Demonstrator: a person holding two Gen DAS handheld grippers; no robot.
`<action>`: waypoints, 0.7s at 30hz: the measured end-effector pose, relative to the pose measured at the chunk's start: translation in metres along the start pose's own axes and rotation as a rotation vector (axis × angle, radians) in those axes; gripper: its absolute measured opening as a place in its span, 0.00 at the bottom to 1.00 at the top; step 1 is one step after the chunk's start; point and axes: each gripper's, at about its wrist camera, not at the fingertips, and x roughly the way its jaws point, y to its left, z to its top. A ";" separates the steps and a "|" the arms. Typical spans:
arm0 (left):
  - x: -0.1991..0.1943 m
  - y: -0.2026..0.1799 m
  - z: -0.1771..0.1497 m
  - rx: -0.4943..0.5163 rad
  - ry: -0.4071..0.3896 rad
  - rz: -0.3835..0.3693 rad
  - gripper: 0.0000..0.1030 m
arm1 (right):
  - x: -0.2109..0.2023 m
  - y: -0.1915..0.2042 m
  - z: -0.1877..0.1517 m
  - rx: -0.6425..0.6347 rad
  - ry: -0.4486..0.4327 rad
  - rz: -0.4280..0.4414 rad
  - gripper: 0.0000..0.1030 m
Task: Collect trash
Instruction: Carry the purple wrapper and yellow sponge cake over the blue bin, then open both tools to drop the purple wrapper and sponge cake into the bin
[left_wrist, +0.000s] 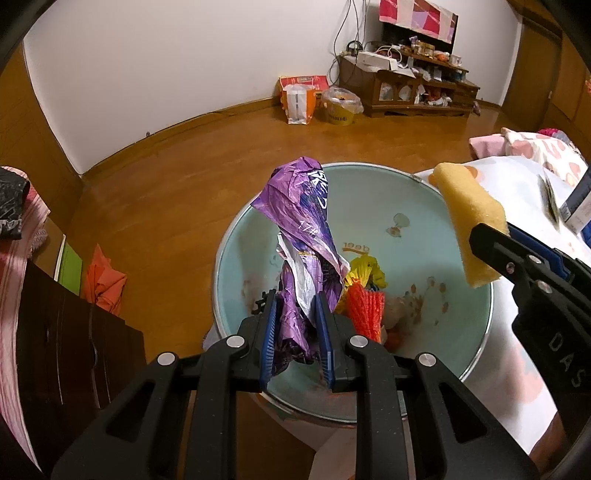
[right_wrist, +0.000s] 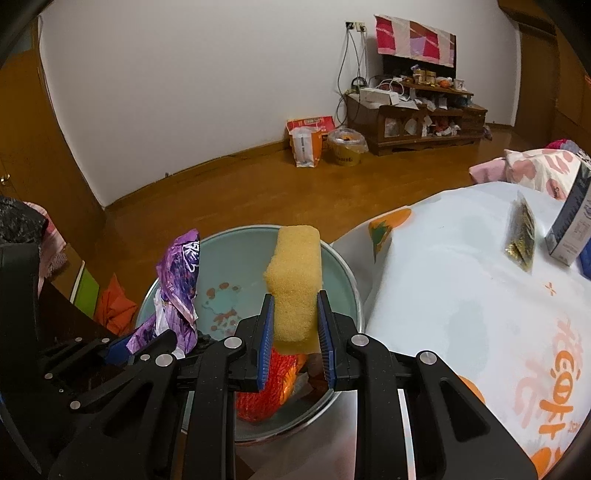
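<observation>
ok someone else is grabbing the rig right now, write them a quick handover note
Left gripper: shut on the purple wrapper, held over the basin.
Right gripper: shut on the yellow sponge, also over the basin.
Basin: sits beside the cloth-covered table; already holds red netting and a yellow scrap.
Done: some trash is in the basin, and two more pieces are picked up and carried there.
Left: let go of both pieces into the basin. A small dark packet and a carton lie on the table; whether they count as trash I cannot tell.
</observation>
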 end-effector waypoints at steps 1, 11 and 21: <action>0.001 0.000 0.002 0.001 0.002 0.001 0.20 | 0.003 0.000 0.000 -0.002 0.006 0.000 0.23; 0.018 -0.002 0.008 0.007 0.032 0.017 0.20 | 0.028 -0.001 -0.003 0.002 0.075 0.014 0.23; 0.032 -0.003 0.008 0.000 0.069 0.014 0.20 | 0.040 0.000 -0.006 -0.002 0.111 0.011 0.23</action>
